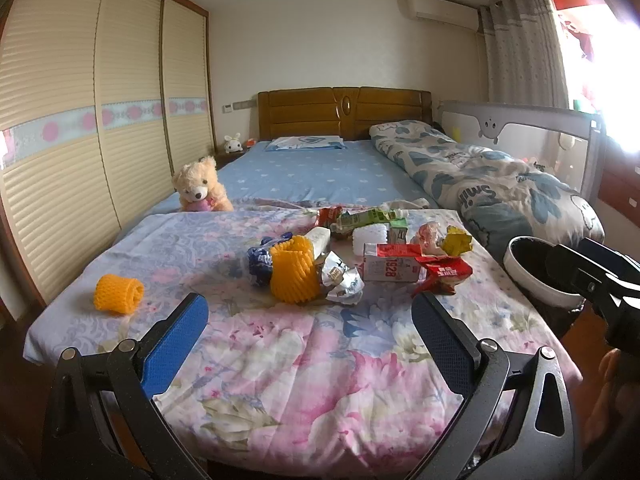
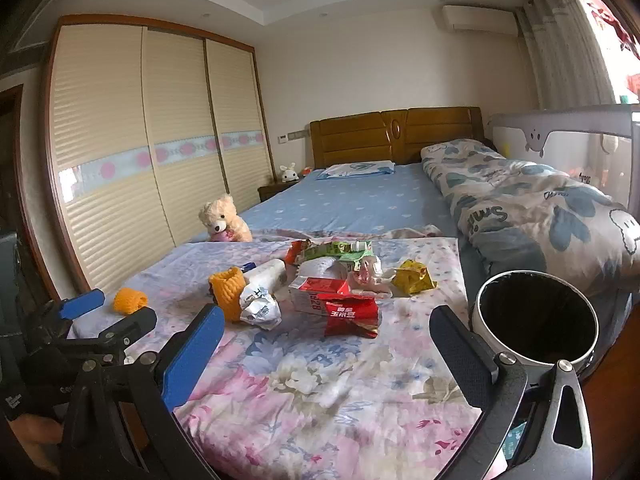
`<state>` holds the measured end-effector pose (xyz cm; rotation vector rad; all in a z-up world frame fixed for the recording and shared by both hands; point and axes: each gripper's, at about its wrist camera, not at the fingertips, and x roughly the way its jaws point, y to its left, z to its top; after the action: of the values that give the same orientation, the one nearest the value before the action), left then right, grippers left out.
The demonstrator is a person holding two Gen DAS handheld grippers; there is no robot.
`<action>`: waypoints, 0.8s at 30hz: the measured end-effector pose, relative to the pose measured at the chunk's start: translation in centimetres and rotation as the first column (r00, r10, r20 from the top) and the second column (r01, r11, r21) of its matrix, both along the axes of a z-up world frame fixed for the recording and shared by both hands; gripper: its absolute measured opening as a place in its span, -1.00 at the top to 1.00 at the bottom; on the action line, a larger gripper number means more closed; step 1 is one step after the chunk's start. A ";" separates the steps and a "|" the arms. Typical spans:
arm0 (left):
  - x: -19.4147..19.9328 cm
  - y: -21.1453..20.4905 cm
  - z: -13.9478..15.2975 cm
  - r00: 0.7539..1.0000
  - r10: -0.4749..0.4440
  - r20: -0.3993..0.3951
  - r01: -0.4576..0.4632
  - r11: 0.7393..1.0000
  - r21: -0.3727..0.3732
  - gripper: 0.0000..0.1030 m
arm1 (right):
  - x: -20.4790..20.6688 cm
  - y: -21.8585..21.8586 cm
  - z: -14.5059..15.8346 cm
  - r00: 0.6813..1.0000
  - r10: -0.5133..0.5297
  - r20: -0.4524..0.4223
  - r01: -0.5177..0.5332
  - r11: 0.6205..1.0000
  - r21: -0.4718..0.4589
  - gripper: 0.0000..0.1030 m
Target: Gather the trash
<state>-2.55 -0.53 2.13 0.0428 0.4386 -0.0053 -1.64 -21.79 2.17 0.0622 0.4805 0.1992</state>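
— Count, please?

— I logged two orange foam nets: one standing (image 1: 295, 274) just ahead of my left gripper (image 1: 310, 322), one on its side (image 1: 118, 293) off past its left finger. One crumpled foil wrapper (image 1: 343, 280) touched the standing net. One white-and-red carton (image 1: 390, 267), one red packet (image 1: 442, 276) and one yellow wrapper (image 1: 457, 240) lay ahead and right; the green and white scraps behind overlapped too much to count. One black-lined bin (image 2: 536, 316) stood beside my right gripper (image 2: 326, 332), past its right finger.

— Grippers?

— Both spread wide, nothing between the fingers.

— Surface, room?

— All the trash lay on a floral sheet (image 1: 304, 360) at the foot of a blue bed (image 1: 316, 168). One teddy bear (image 1: 202, 186), one rolled quilt (image 1: 488, 184), one three-door wardrobe (image 1: 92, 128).

— Differences between views?

— Only the right wrist view showed the bin's whole mouth; the left caught just its rim, behind the right gripper.
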 end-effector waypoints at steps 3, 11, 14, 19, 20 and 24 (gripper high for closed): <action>-0.2 -0.1 -0.1 1.000 -0.001 -0.001 0.001 1.000 0.000 -1.00 | 0.0 0.0 0.0 1.000 0.001 0.000 -0.001 1.000 0.001 -1.00; -0.2 -0.4 -0.7 1.000 -0.004 -0.009 0.004 1.000 -0.001 -1.00 | 0.0 0.0 -0.1 1.000 0.001 -0.002 -0.001 1.000 0.001 -1.00; -0.2 -0.4 -0.7 1.000 -0.004 -0.009 0.004 1.000 -0.001 -1.00 | -0.1 0.3 -0.2 1.000 0.004 -0.005 -0.004 1.000 0.001 -1.00; 0.3 -0.1 -1.6 0.999 -0.017 -0.033 0.017 1.000 -0.006 -1.00 | 0.1 0.5 -0.6 1.000 0.013 -0.024 -0.013 1.000 0.004 -1.00; 0.5 -0.1 -1.7 0.999 -0.018 -0.041 0.018 1.000 -0.008 -1.00 | 0.3 0.3 -0.7 0.999 0.015 -0.031 -0.015 1.000 0.006 -1.00; 1.2 0.3 -2.3 0.997 -0.023 -0.078 0.022 1.000 -0.020 -1.00 | 0.8 0.2 -1.2 0.998 0.016 -0.055 -0.016 1.000 0.004 -1.00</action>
<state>-1.32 -0.20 -0.19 0.0291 0.5166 -0.0332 -0.80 -21.54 1.02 0.0673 0.5352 0.2146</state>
